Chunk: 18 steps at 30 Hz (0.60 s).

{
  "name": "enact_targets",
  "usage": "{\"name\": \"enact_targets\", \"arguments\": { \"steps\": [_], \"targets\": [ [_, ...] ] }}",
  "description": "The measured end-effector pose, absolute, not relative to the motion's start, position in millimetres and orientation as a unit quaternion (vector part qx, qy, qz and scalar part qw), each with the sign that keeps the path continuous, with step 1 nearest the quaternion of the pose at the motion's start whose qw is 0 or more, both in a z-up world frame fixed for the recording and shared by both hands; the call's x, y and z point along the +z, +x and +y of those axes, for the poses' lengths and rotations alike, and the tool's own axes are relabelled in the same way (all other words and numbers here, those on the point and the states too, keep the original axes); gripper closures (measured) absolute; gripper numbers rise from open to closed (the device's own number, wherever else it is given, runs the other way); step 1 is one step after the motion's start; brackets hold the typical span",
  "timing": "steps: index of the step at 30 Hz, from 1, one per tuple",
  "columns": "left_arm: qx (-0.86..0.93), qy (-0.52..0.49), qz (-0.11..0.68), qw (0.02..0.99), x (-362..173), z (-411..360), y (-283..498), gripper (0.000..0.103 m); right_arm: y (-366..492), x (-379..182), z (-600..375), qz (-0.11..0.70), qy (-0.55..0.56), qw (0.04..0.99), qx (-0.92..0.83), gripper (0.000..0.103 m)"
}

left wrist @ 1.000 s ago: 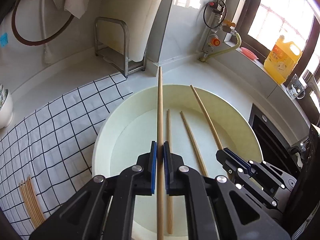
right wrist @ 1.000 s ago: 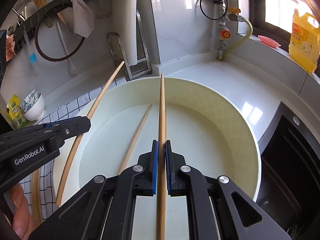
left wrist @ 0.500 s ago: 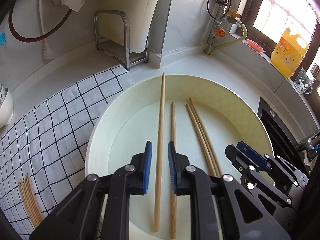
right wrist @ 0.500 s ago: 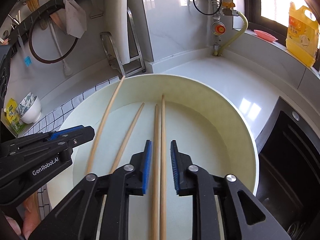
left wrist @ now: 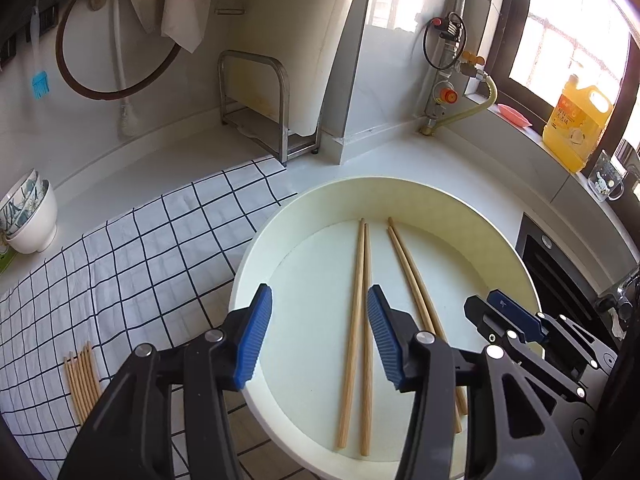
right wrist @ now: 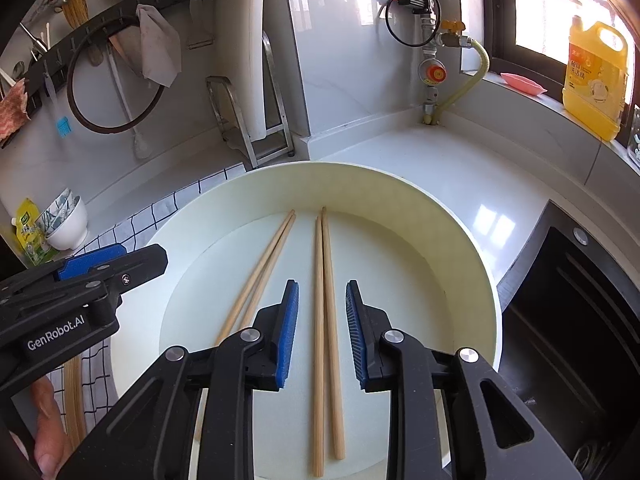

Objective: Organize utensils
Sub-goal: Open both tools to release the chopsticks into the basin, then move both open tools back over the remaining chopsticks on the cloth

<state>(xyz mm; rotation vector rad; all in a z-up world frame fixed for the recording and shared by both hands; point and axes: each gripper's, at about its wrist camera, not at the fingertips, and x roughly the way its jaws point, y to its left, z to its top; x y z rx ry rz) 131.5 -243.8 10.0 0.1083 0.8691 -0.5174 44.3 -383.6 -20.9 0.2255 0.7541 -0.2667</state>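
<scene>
Chopsticks [right wrist: 326, 320] lie mid-basin [right wrist: 472, 248], clear of its rim

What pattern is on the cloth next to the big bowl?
White cloth with black grid lines, clearest in the left wrist view.

A pale, glossy stone-like countertop [left wrist: 404, 156] fills the middle of both views. On it, at lower left of the left wrist view, lies a white cloth with a black grid [left wrist: 132, 248]. A wide, round cream basin [left wrist: 420, 188] stands at lower centre, its left edge apparently overlapping the cloth. A steel wire rack [left wrist: 256, 104] stands at upper centre, against the wall. Stacked white bowls with a blue pattern [left wrist: 28, 216] sit at the far left. A black sink [right wrist: 576, 312] is sunk into the counter at the right.
</scene>
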Motion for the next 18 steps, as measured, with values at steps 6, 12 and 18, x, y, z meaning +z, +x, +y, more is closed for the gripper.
{"name": "enact_targets", "arguments": {
  "steps": [6,12,18],
  "targets": [
    [-0.230,0.039,0.413,0.881,14.9,-210.5,120.9,0.051,34.3,-14.0,-362.3,0.360,0.100,0.920,-0.118,0.077],
    [-0.190,0.030,0.412,0.891,15.1,-164.2,110.6,0.051,27.5,-10.7,-331.5,0.352,0.095,0.926,-0.096,0.077],
    [-0.153,0.025,0.399,0.904,21.8,-116.2,96.2,0.048,23.1,-8.9,-293.3,0.345,0.086,0.932,-0.062,0.073]
  ]
}}
